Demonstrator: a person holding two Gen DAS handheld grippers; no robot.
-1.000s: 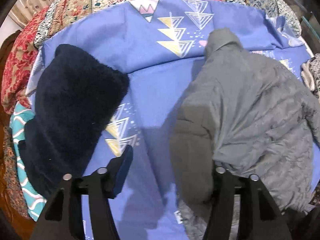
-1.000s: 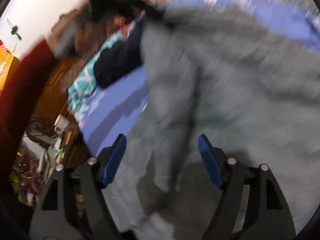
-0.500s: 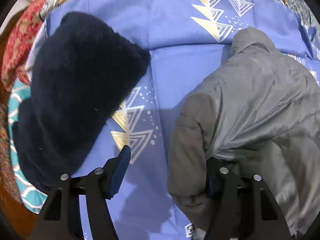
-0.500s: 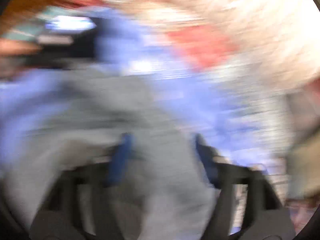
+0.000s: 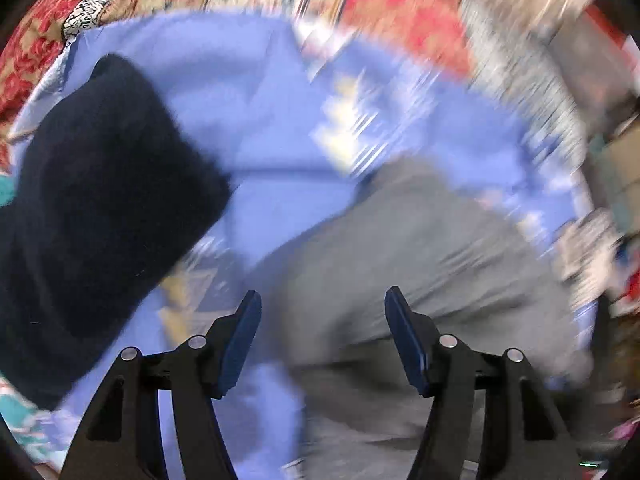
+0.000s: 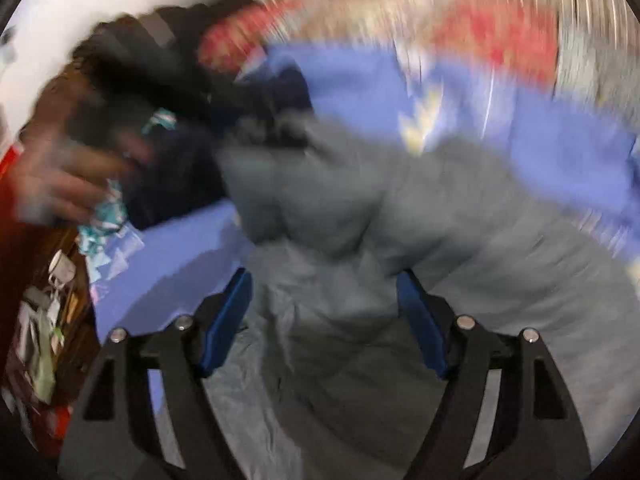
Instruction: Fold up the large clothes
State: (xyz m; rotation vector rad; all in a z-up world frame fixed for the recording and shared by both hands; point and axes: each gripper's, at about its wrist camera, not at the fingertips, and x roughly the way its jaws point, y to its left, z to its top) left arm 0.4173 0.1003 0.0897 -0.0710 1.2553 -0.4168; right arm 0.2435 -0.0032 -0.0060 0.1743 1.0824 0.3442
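L gripper (image 5: 322, 308) jaws wide, empty, R gripper (image 6: 324, 292) same, over grey jacket (image 6: 400, 240)

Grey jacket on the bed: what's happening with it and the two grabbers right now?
Left gripper open, right gripper open, neither holding. Grey jacket spread on the blue sheet. Dark fuzzy garment beside it, apart. Views blurred.

A home bedroom: a bed spread with a blue triangle-print sheet (image 5: 260, 128), a red floral quilt (image 5: 36, 36) at 10 o'clock, clothes lying on top, cluttered wooden furniture (image 6: 52, 320) beside it.
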